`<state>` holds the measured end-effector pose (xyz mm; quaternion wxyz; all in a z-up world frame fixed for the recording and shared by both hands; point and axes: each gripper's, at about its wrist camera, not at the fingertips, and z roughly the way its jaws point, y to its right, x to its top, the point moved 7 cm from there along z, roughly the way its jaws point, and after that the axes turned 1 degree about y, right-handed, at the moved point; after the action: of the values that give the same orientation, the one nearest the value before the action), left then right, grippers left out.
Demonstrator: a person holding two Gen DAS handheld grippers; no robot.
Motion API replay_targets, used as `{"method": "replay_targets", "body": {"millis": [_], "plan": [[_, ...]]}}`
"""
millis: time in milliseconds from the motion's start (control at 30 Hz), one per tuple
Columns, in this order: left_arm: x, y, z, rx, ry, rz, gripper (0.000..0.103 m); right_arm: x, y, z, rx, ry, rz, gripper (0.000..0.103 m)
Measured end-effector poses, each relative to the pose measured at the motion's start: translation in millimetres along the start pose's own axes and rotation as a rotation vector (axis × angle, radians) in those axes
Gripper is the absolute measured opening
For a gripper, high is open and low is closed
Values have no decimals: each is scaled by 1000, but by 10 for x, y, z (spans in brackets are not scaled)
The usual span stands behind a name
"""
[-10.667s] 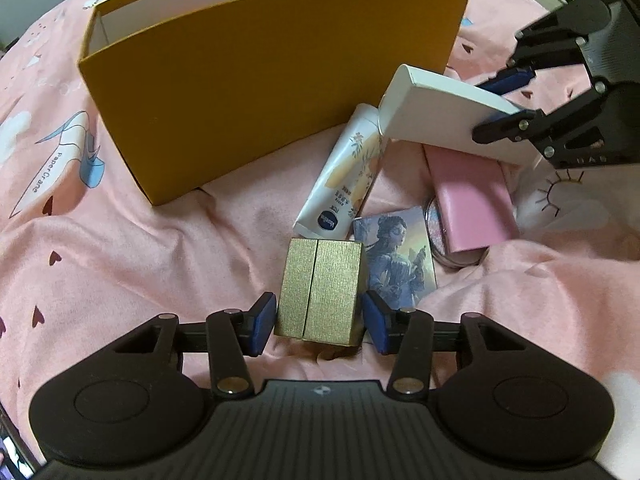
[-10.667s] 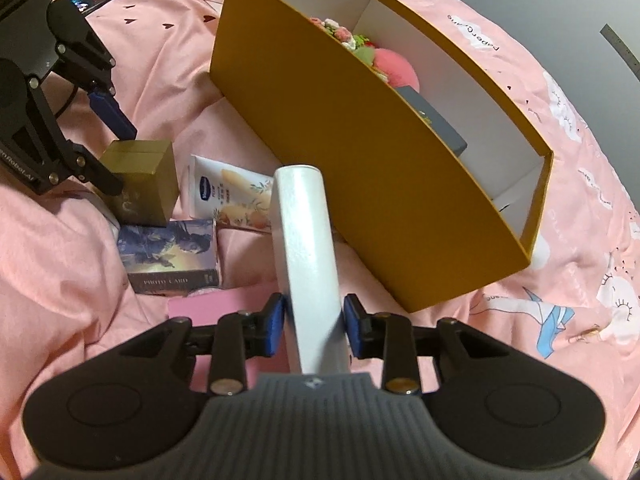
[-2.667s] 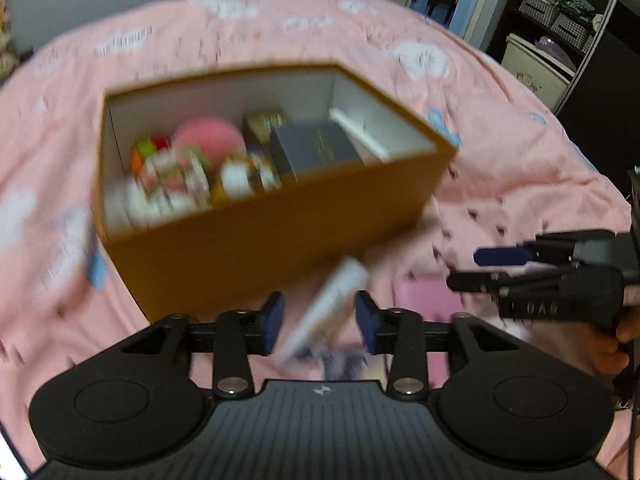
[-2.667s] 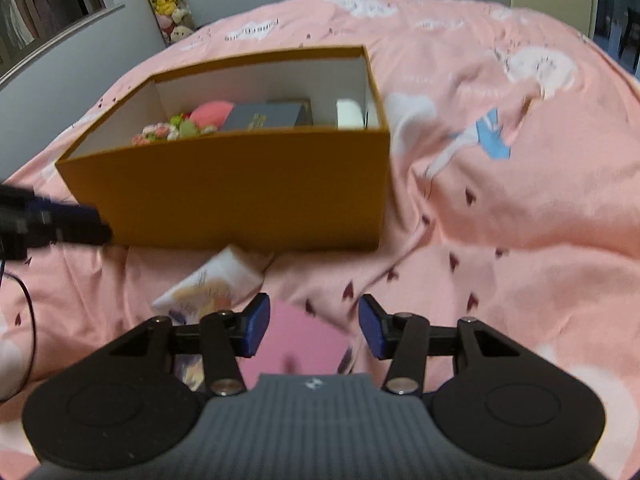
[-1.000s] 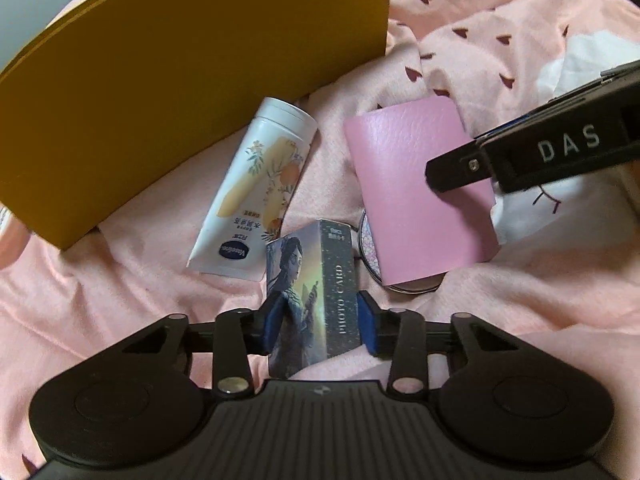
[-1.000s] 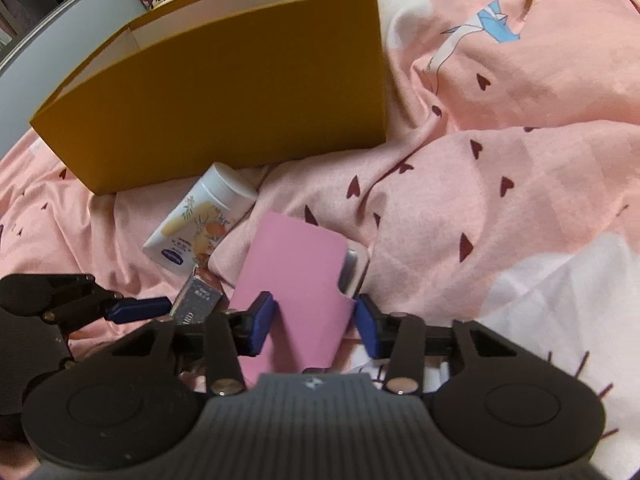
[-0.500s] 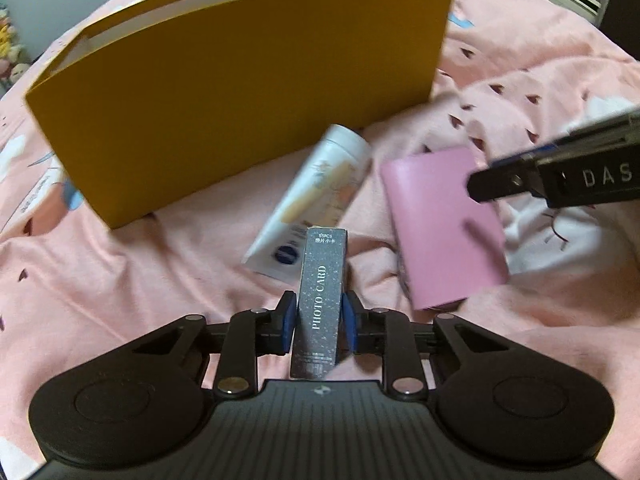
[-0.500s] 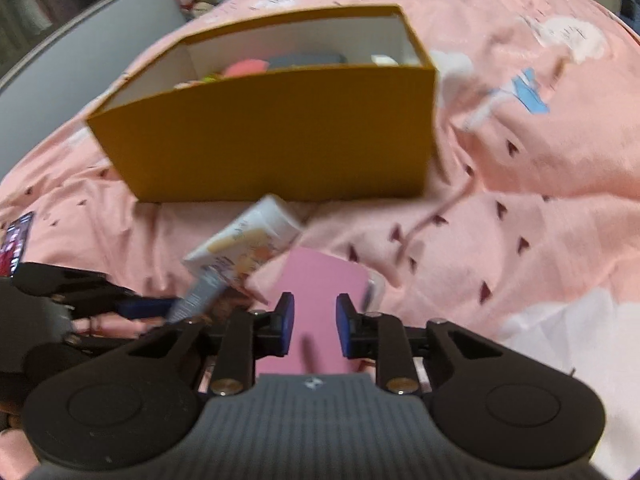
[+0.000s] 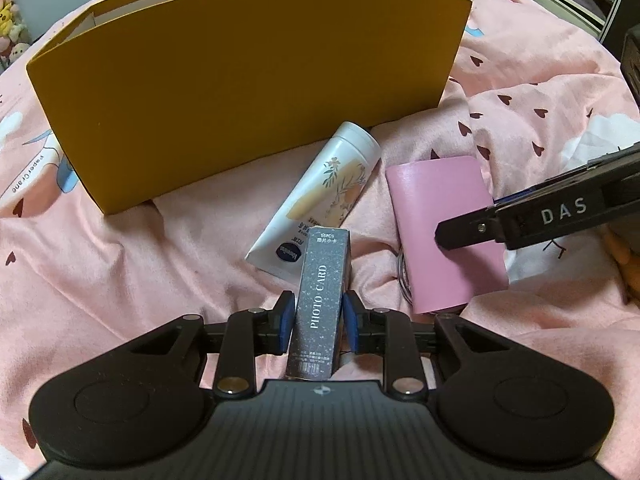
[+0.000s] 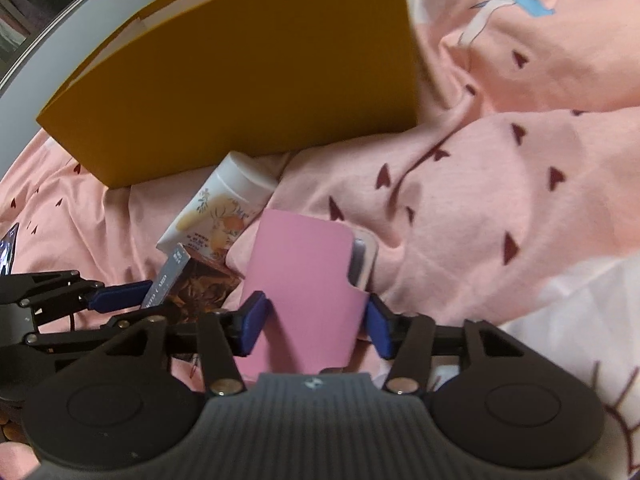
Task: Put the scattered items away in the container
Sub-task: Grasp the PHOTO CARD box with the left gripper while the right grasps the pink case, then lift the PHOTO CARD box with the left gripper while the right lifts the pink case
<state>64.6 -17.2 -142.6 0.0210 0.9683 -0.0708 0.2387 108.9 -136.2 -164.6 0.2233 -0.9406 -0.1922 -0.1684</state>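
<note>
My left gripper (image 9: 319, 322) is shut on a dark photo card box (image 9: 320, 300), held on edge just above the bedding. A white lotion tube (image 9: 324, 196) lies in front of it, cap toward the yellow box (image 9: 240, 80). The pink case (image 10: 308, 280) lies flat between the blue pads of my right gripper (image 10: 316, 324), whose jaws are opening; a small gap shows at the left pad. A round silvery thing (image 9: 404, 276) pokes out from under the case. From the right wrist, the left gripper's finger (image 10: 120, 294) and the card box (image 10: 168, 276) show at the left.
The yellow box (image 10: 240, 80) stands behind the items, its inside hidden from both views. The pink bedsheet (image 9: 120, 264) is creased, with a raised fold (image 10: 480, 200) to the right. A phone (image 10: 8, 248) lies at the far left edge.
The right gripper has dropped closer to the pink case and its jaws have widened around it. The left gripper keeps its grip on the card box, which it turned onto its edge.
</note>
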Motion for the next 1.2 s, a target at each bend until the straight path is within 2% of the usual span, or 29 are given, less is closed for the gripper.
{"method": "replay_targets", "body": {"millis": [33,167,233,400,500,667,800,933,1000,1200], "plan": [[1,-1,2,0,1,-1,30,5,-15,0,-2,1,-8,57],[1,-14,9,-8,1,-21,30,26,-157,-101,15,29,-69,37],[0,-26,14,-13,1,-32,30,35,-299,-162,42,45,-124,32],[-9,-63,39,-22,-7,-59,30,41,-536,-139,23,52,-247,34],[-11,-86,46,-32,-9,-80,30,41,-551,-121,29,40,-251,34],[-16,-112,46,-49,-12,-101,30,9,-597,-241,122,31,-241,32],[-18,-116,54,-53,-14,-109,30,-6,-690,-230,135,27,-277,32],[-22,-123,74,-59,-20,-120,31,-55,-683,-62,104,-28,-281,32],[-24,-124,82,-57,-21,-121,31,-89,-663,38,92,-56,-267,26],[-14,-111,49,-70,-7,-117,29,-63,-635,-51,94,-35,-250,24]]}}
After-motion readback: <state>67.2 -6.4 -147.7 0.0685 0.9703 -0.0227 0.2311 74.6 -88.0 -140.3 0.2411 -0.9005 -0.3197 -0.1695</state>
